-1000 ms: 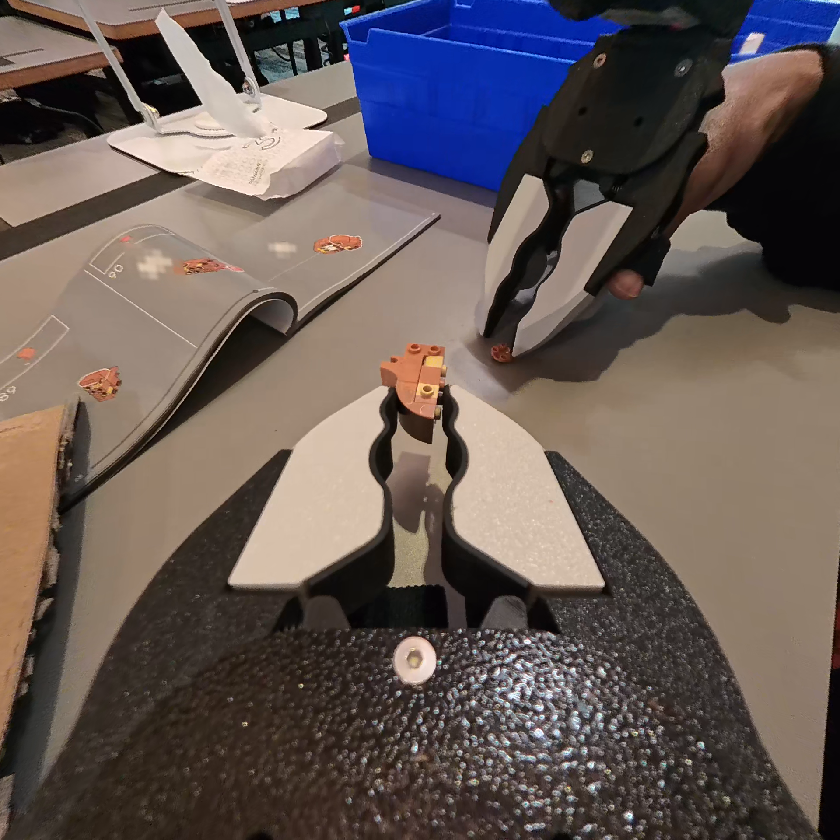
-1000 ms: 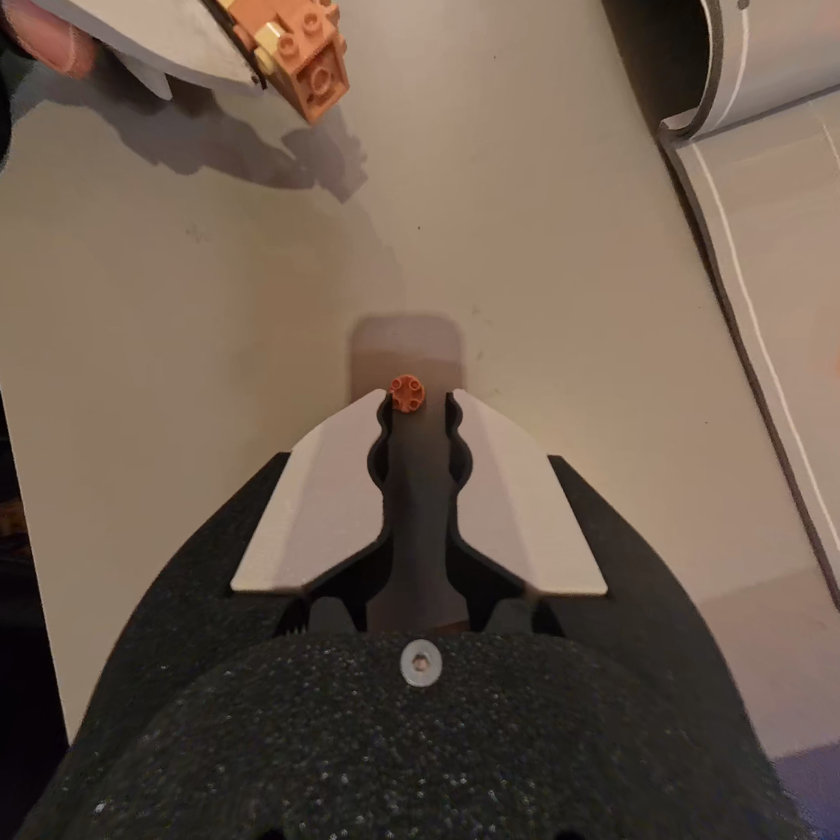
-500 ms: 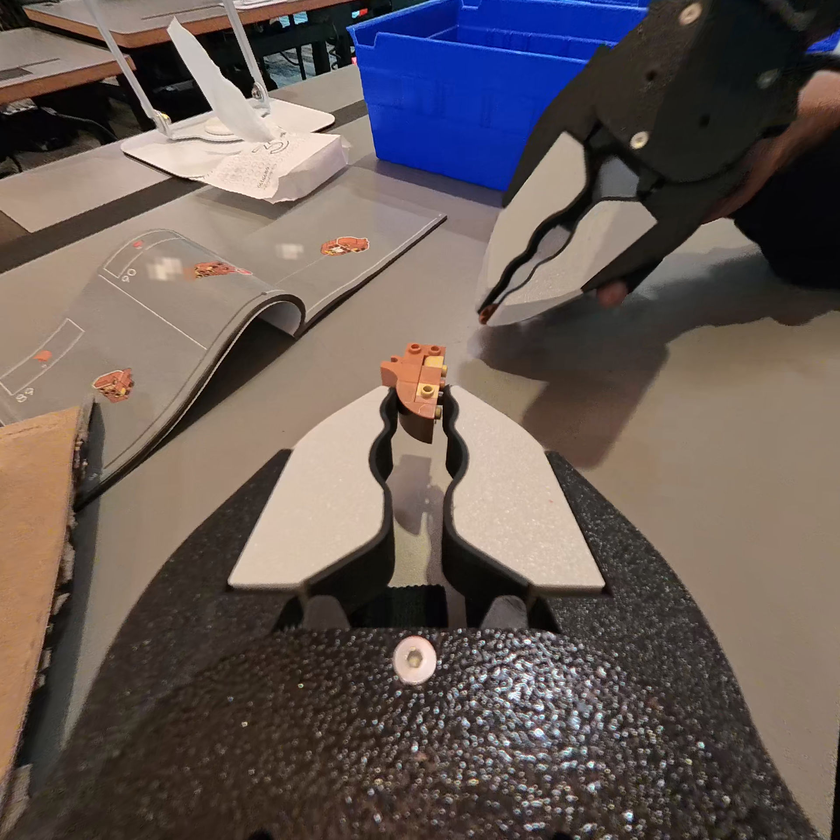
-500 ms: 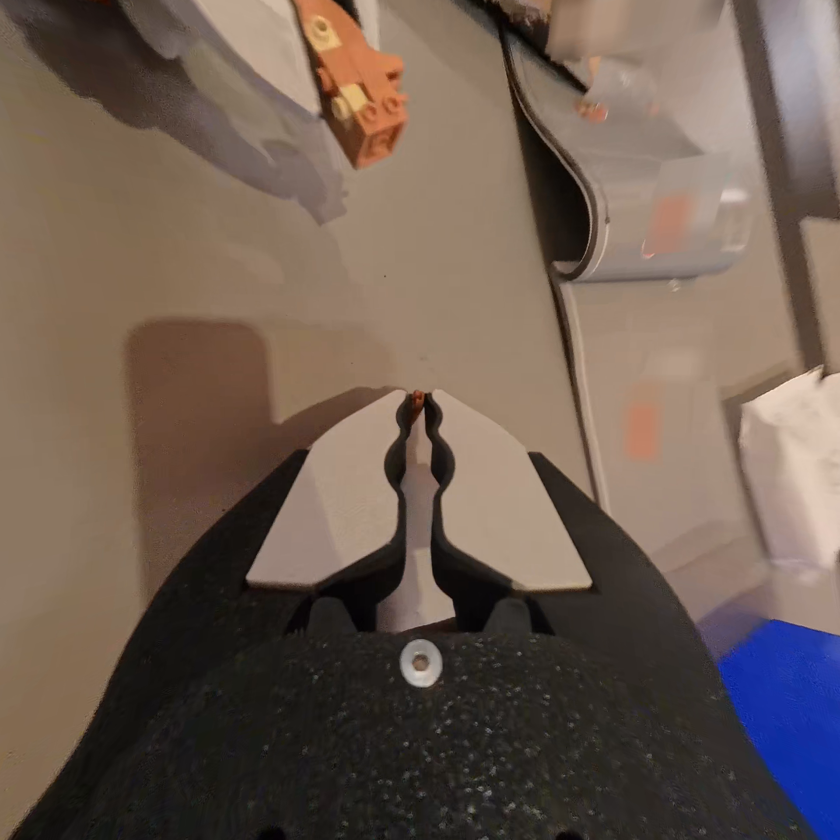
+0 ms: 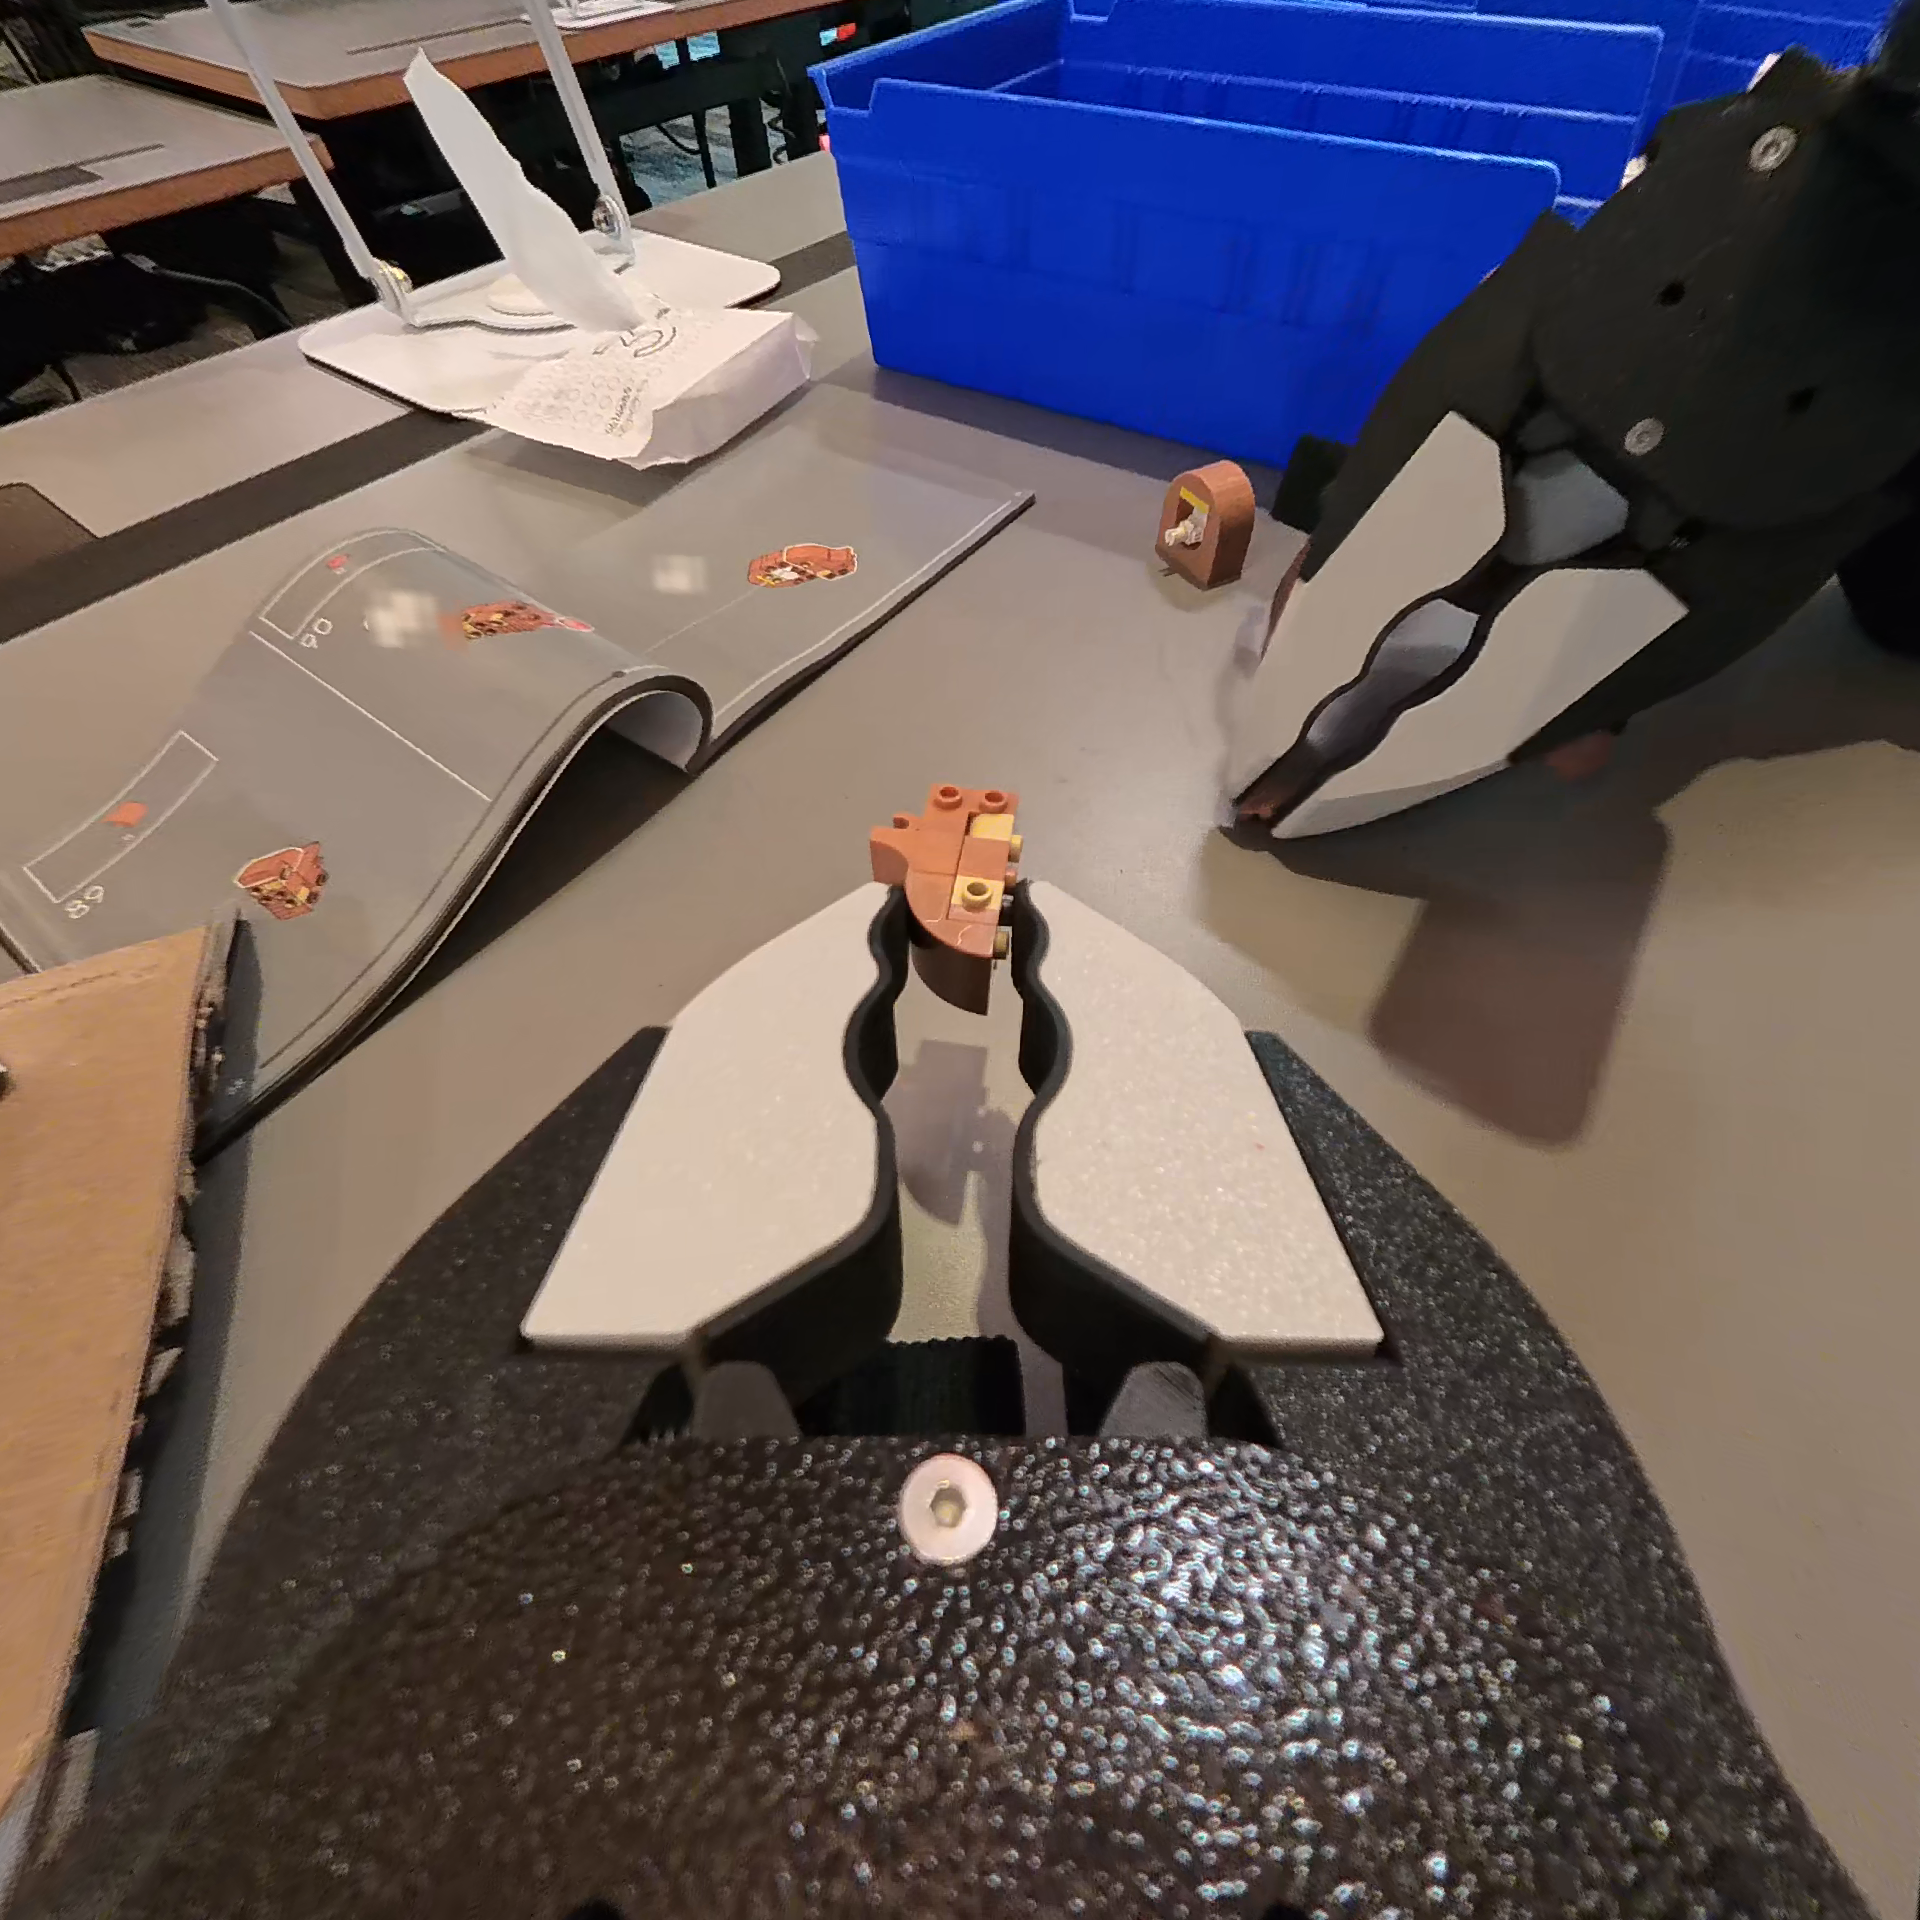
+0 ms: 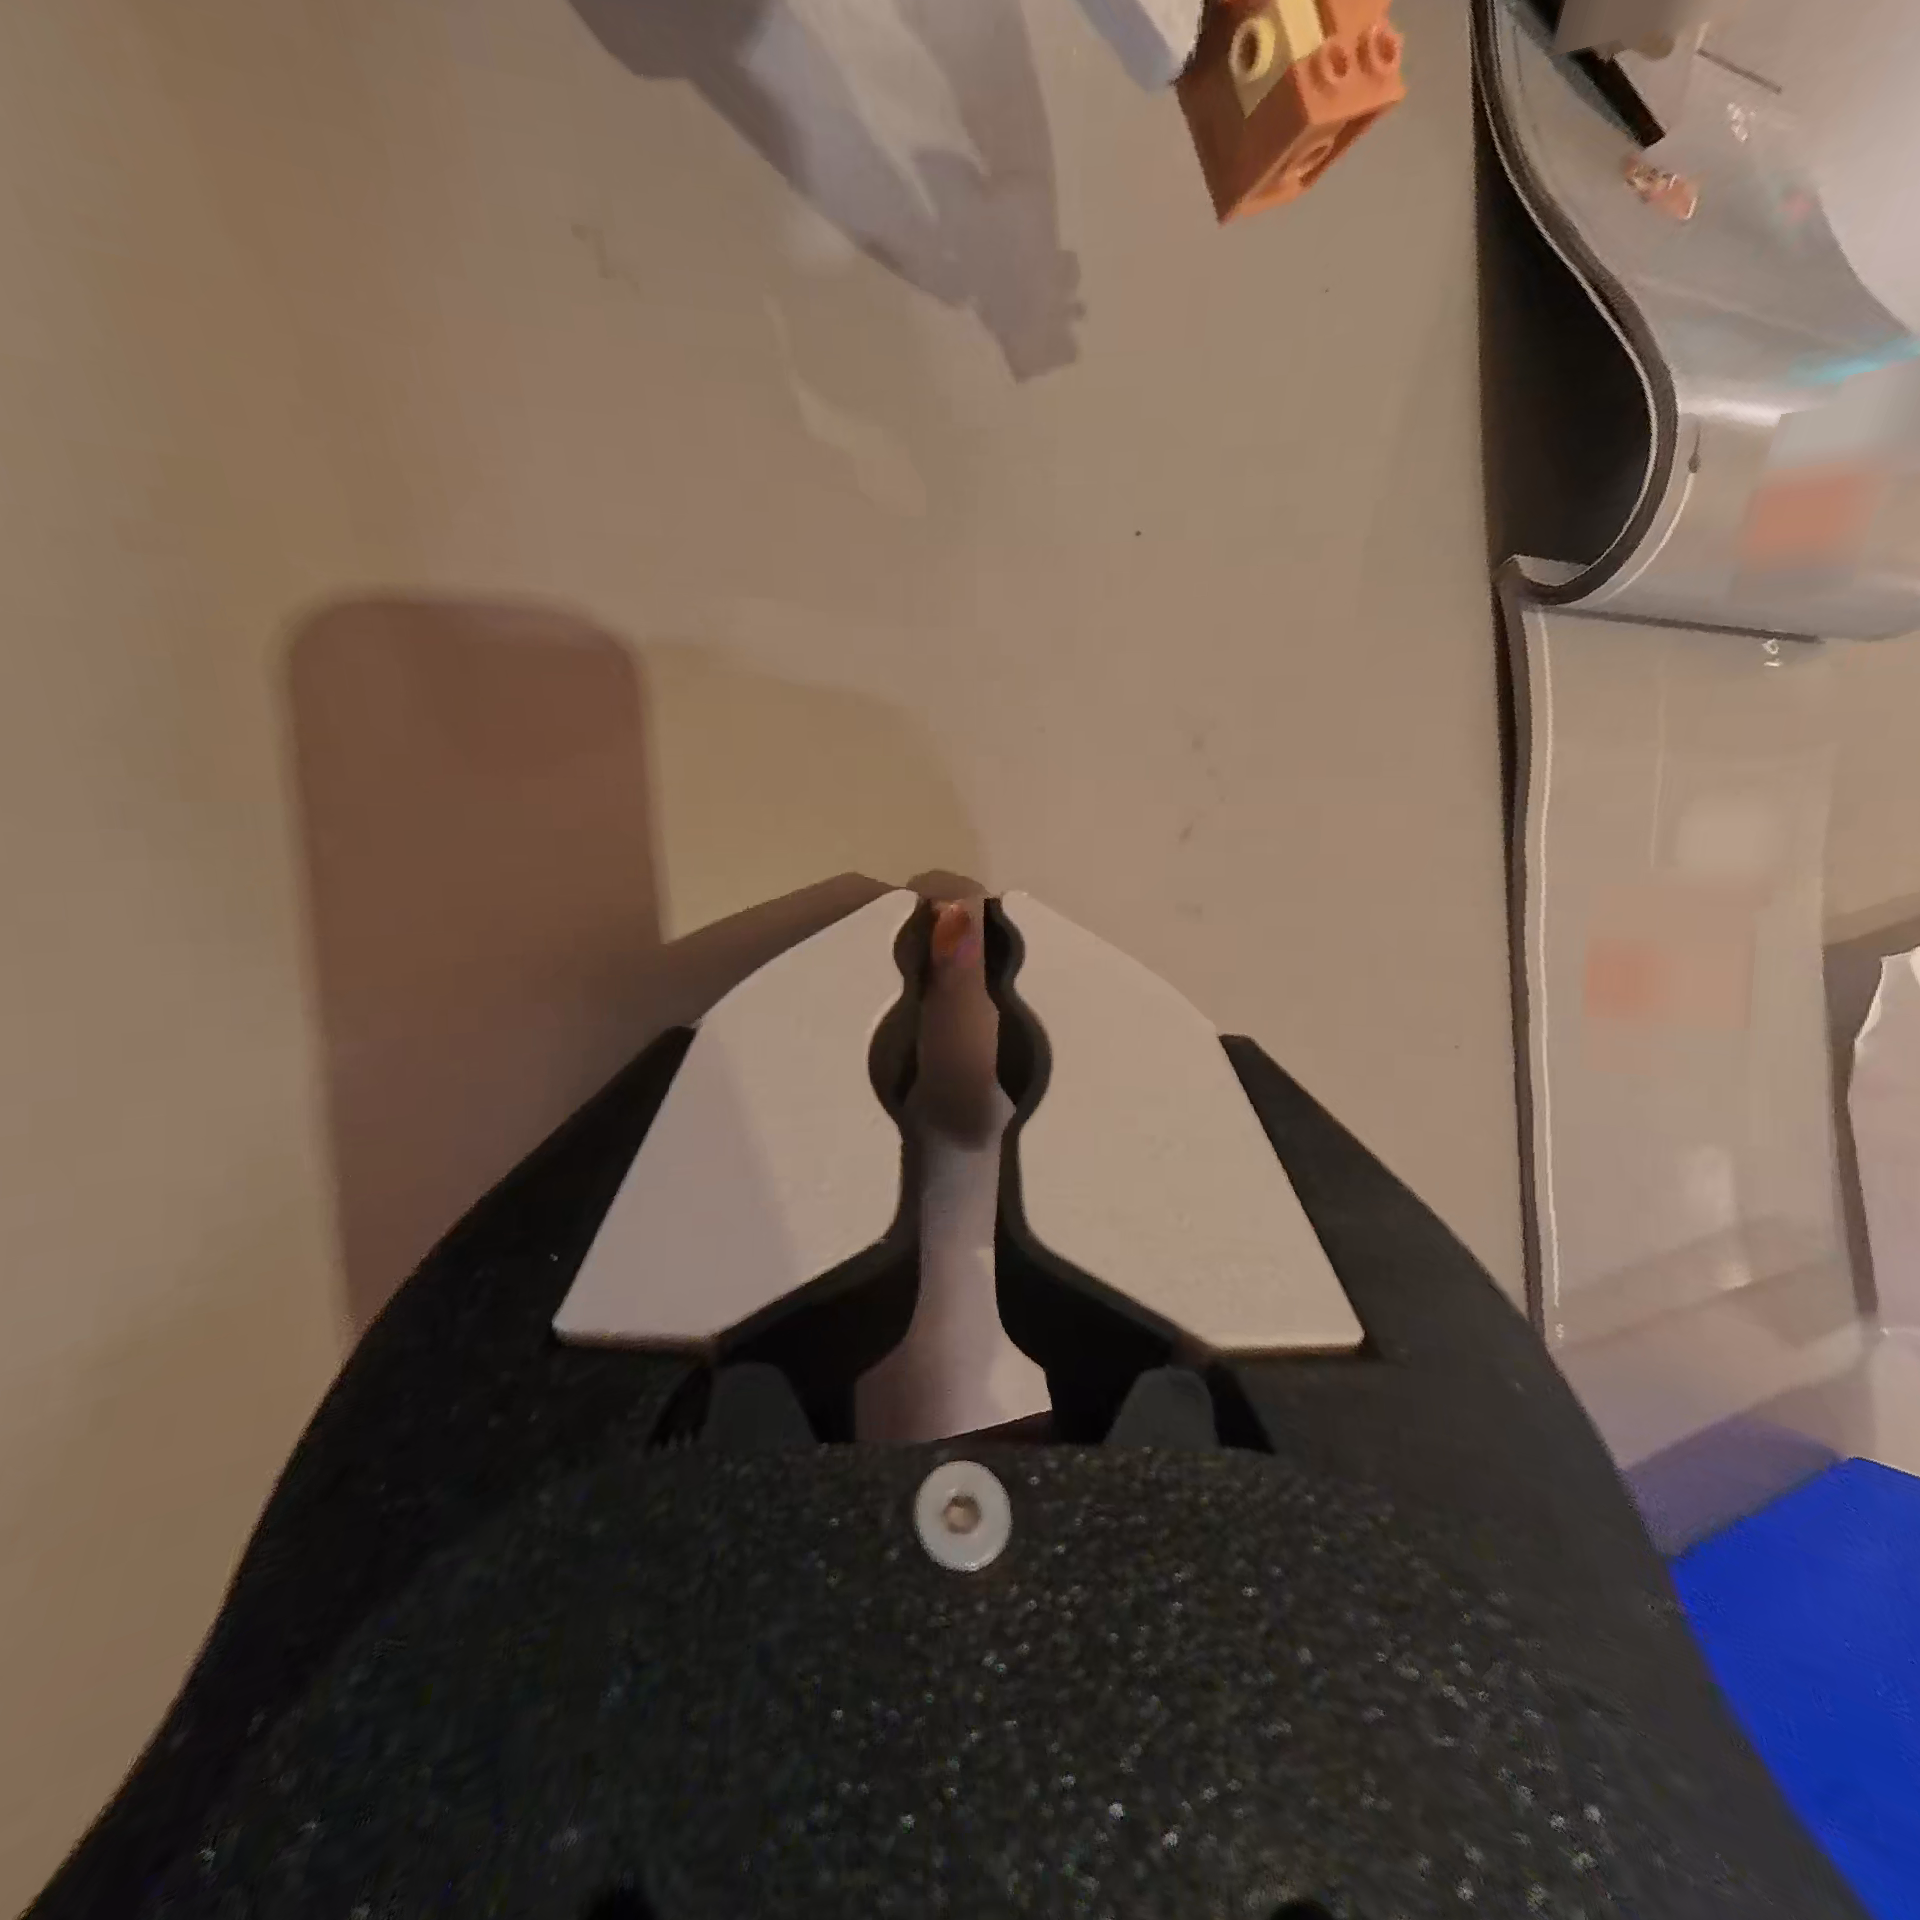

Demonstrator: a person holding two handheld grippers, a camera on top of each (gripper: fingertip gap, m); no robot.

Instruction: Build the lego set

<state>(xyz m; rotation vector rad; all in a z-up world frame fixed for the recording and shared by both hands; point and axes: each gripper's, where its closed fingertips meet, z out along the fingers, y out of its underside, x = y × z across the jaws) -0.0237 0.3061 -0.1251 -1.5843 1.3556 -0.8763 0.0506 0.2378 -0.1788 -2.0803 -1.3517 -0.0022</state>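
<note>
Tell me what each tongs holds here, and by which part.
Left tongs grip a brown and tan brick assembly by its lower curved end. Right tongs pinch a small orange-brown piece at their tips; which part cannot be told.

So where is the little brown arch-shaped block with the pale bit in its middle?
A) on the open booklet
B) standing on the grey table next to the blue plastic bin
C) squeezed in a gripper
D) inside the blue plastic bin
B: the little brown arch-shaped block stands on the grey table, just in front of the blue plastic bin, clear of the open booklet.
</note>
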